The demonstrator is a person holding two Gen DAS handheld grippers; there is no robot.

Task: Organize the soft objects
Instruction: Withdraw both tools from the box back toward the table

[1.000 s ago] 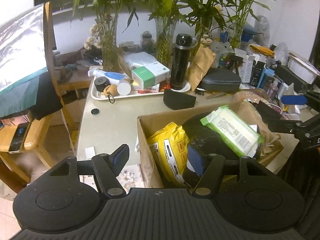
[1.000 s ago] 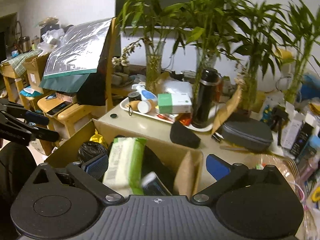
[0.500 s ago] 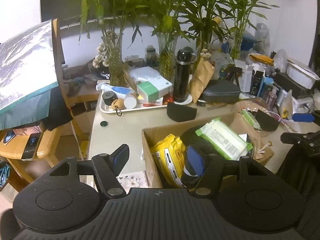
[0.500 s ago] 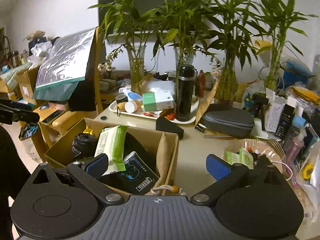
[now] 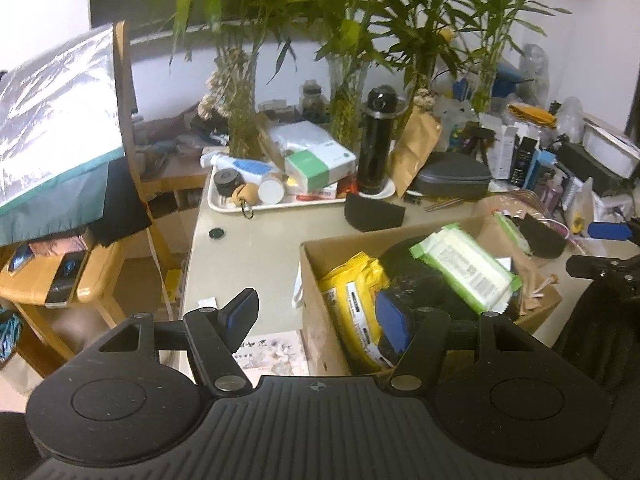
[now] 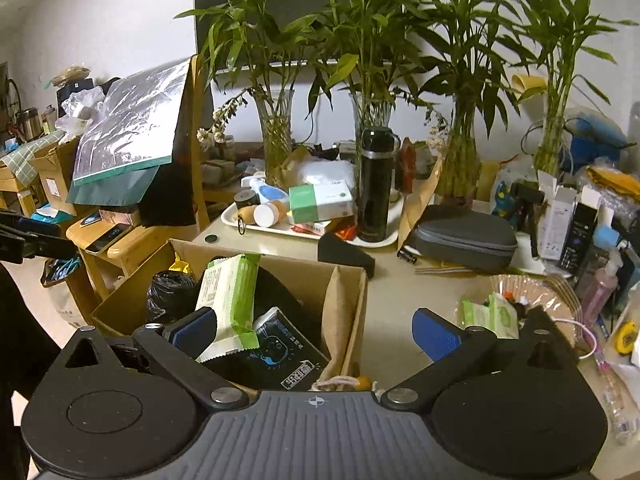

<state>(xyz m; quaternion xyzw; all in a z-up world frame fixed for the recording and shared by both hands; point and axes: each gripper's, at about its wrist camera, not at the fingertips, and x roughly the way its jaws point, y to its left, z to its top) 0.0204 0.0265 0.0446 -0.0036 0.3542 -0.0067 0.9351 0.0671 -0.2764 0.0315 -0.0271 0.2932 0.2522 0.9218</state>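
Note:
A cardboard box (image 5: 310, 280) on the table holds a yellow pack (image 5: 352, 292), a green-and-white wipes pack (image 5: 464, 268) and a black bag (image 5: 420, 280). My left gripper (image 5: 318, 316) is open and straddles the box's left wall without touching it, one finger outside and one inside. In the right wrist view the wipes pack (image 6: 230, 292) leans on a dark printed pack (image 6: 288, 344) in the box (image 6: 280, 268). My right gripper (image 6: 316, 332) is open and empty over the box's right corner, beside a brown sack (image 6: 340, 312).
A wicker basket (image 6: 560, 292) with a small green pack (image 6: 490, 314) sits right of the box. Behind stand a white tray (image 5: 224, 204) of bottles, a black flask (image 5: 376, 140), a grey case (image 5: 452, 174) and vases of bamboo. A wooden chair (image 5: 60, 280) stands at the left.
The right gripper drew back and shifted right of the box. The dark printed pack, blurred in motion a second ago, now lies still in the box. The left gripper barely moved.

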